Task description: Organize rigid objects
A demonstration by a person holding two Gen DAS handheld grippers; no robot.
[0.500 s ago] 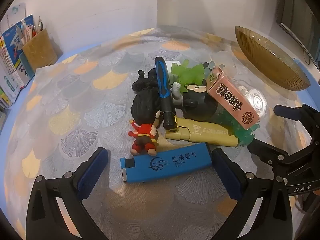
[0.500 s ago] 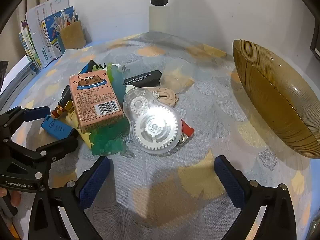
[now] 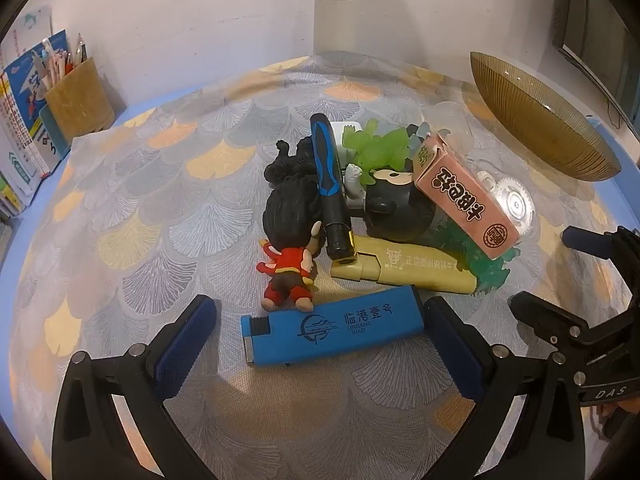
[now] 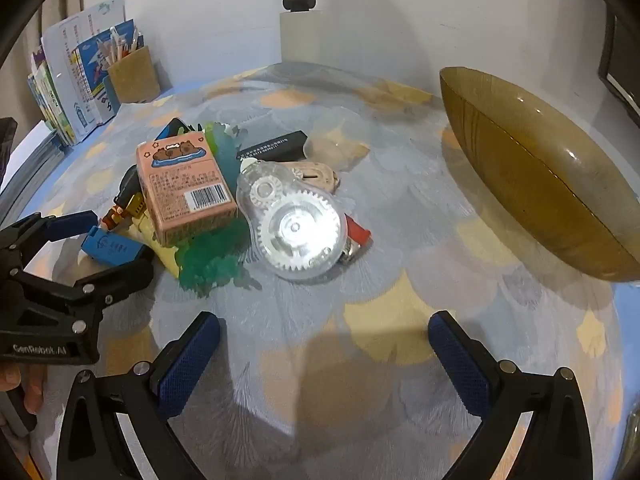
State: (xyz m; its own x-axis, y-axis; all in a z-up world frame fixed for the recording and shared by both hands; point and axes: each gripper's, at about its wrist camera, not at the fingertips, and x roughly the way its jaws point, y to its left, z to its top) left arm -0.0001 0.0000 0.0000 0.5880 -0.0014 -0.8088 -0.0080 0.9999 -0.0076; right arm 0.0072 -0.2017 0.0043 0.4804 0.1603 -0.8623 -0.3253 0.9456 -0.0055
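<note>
A heap of small rigid objects lies mid-table. A blue lighter (image 3: 334,330) lies nearest, between the open fingers of my left gripper (image 3: 318,334), untouched by the pads. Behind it are a red-clothed figurine (image 3: 290,276), a yellow lighter (image 3: 404,272), a blue-black pen (image 3: 330,184), a black mouse toy (image 3: 396,210), green jelly figures (image 3: 378,152) and a pink carton (image 3: 466,196). The right wrist view shows the carton (image 4: 184,188), a clear geared tape dispenser (image 4: 294,224), a red lighter (image 4: 357,236) and a black box (image 4: 274,148). My right gripper (image 4: 324,346) is open and empty, short of the dispenser.
An amber glass bowl (image 4: 532,192) stands at the right, also in the left wrist view (image 3: 540,120). A wooden pen holder (image 3: 78,100) and books (image 3: 20,120) stand at the back left. A patterned cloth (image 3: 160,200) covers the table. A white post (image 3: 334,20) stands at the back wall.
The left gripper has edged forward, so the blue lighter now sits further in between its fingers. The right gripper has barely moved.
</note>
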